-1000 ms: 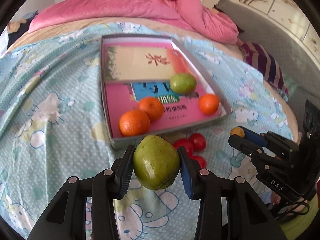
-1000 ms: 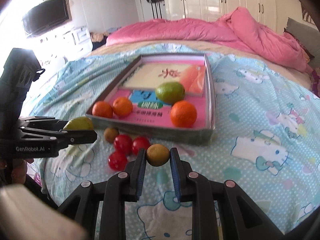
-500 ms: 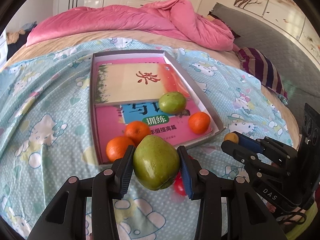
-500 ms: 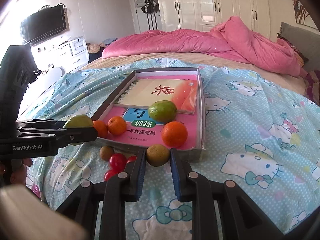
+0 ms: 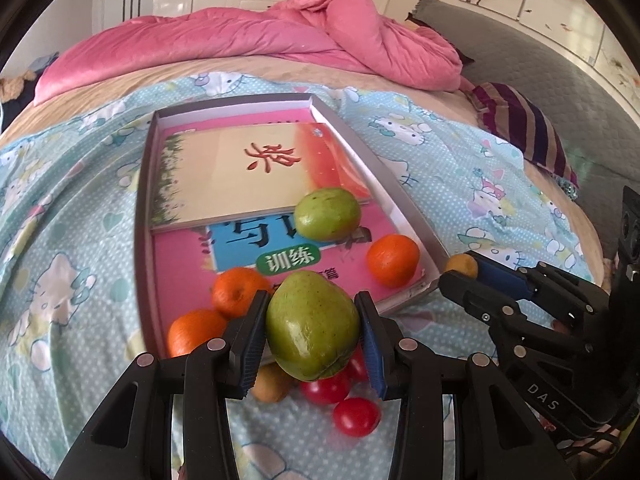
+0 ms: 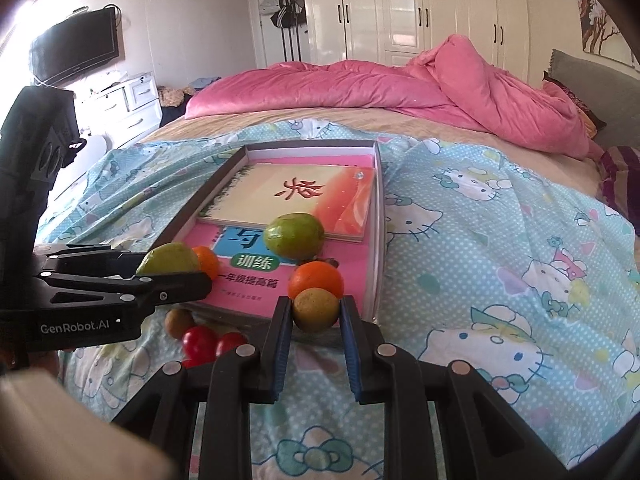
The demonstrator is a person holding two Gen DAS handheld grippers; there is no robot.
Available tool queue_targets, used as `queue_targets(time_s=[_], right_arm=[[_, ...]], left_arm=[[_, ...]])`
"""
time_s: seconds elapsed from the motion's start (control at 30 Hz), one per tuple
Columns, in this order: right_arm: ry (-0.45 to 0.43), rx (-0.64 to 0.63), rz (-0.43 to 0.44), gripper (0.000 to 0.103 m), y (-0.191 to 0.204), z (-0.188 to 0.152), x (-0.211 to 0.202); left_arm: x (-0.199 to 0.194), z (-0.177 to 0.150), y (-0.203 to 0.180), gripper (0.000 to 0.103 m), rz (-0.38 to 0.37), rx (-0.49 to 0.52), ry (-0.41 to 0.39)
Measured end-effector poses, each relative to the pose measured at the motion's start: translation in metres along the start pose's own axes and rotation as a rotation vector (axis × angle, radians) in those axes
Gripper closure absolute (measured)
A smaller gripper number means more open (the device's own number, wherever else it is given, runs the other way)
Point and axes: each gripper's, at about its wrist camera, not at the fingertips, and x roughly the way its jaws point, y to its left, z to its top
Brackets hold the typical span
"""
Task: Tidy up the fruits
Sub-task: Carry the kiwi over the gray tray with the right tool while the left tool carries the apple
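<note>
My left gripper (image 5: 312,340) is shut on a green pear (image 5: 312,326), held above the near edge of the grey tray (image 5: 404,204). My right gripper (image 6: 315,316) is shut on a small brown kiwi (image 6: 315,309) just before the tray's near right corner (image 6: 380,224). In the tray lie another green pear (image 5: 328,214), three oranges (image 5: 392,259) and books. Red tomatoes (image 5: 356,416) and a second kiwi (image 5: 272,384) lie on the bedsheet under the left gripper. The right gripper shows in the left wrist view (image 5: 460,276), the left one in the right wrist view (image 6: 172,276).
The tray rests on a blue cartoon-print bedsheet (image 6: 500,248). A pink duvet (image 6: 400,84) is heaped at the far side of the bed. A striped cushion (image 5: 524,132) and grey headboard stand at the right. Wardrobes and a TV line the walls.
Both grippers have risen and moved forward toward the tray, each still holding its fruit. The tray's near edge now sits under the gripper tips.
</note>
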Motion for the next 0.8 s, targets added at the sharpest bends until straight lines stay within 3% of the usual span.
queue_targets(time_s=[0.53,0.8], right_arm=[[0.028,-0.028,-0.005,0.079,-0.005,-0.003,0.017],[0.03,-0.045,-0.013,0.079,-0.004,-0.001,0.025]], left_arm=[[0.033,0.006,-0.002,0.059,-0.02,0.027,0.037],[0.037,0.011,-0.007,0.059,-0.032,0.064,0.008]])
